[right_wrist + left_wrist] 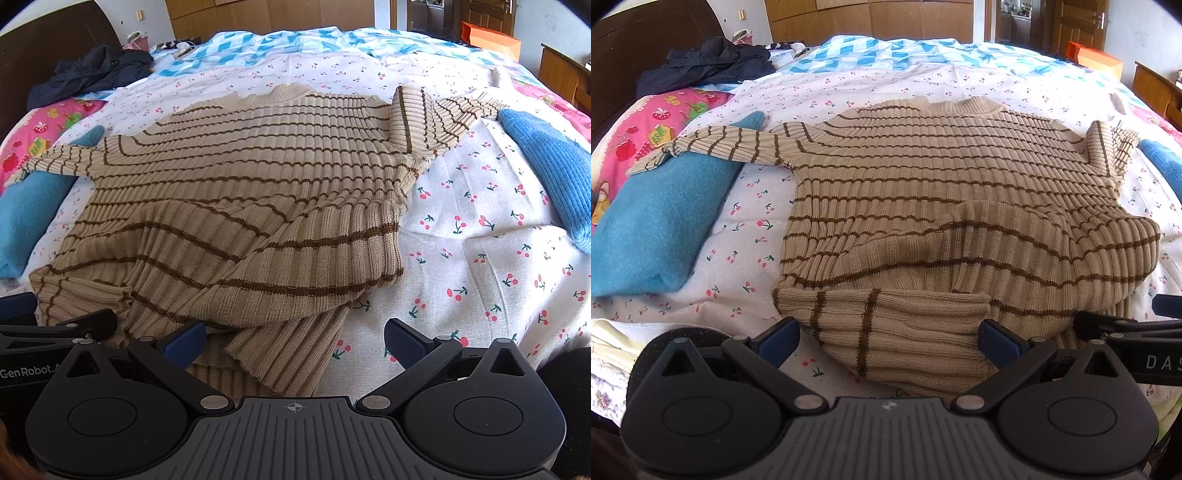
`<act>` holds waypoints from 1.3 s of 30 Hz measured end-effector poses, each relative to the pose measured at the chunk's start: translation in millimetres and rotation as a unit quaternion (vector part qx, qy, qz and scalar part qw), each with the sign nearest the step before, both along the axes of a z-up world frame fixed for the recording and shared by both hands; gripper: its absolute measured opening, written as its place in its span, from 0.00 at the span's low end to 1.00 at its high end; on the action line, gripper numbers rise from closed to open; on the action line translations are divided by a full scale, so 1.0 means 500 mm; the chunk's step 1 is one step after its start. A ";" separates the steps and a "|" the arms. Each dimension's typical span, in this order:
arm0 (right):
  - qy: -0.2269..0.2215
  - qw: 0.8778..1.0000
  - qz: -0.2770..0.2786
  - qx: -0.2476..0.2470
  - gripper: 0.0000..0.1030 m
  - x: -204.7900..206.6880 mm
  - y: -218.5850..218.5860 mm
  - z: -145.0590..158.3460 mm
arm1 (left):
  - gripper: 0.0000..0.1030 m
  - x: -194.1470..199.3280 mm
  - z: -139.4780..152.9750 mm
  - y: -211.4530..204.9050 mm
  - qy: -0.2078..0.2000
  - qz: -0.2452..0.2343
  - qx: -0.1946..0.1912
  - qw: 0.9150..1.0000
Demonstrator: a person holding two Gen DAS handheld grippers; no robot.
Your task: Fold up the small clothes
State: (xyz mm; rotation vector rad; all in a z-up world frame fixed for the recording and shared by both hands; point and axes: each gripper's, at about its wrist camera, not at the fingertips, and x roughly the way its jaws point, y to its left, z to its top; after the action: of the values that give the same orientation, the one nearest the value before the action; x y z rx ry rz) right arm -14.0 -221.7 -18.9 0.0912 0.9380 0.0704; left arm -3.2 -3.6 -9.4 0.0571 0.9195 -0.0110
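Now your striped sweater (923, 192) is lying chest-up on the cherry-print sheet (480, 229), hem bunched w/ folds nearest you. Your left gripper (888, 338) and right gripper (295, 339) are both gaping wide over that hem, gripping nothing.

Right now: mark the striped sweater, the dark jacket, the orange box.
striped sweater (923, 177), left wrist view, mid chest.
dark jacket (713, 62), left wrist view, middle of the heap.
orange box (491, 38), right wrist view, front face.
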 end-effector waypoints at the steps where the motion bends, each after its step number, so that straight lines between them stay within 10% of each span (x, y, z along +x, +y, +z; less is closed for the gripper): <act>1: -0.002 1.000 0.000 0.001 1.00 -0.001 0.001 0.000 | 1.00 0.001 0.000 0.000 0.001 0.000 0.000 1.000; 39: -0.011 1.000 0.007 0.001 1.00 -0.015 0.016 0.008 | 1.00 -0.015 0.016 0.005 -0.019 0.012 -0.001 1.000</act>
State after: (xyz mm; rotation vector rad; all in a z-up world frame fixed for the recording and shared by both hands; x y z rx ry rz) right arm -21.4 -213.8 -15.1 0.0856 0.9177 0.0852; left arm -10.7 -1.1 -1.2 0.0443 0.8831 0.0125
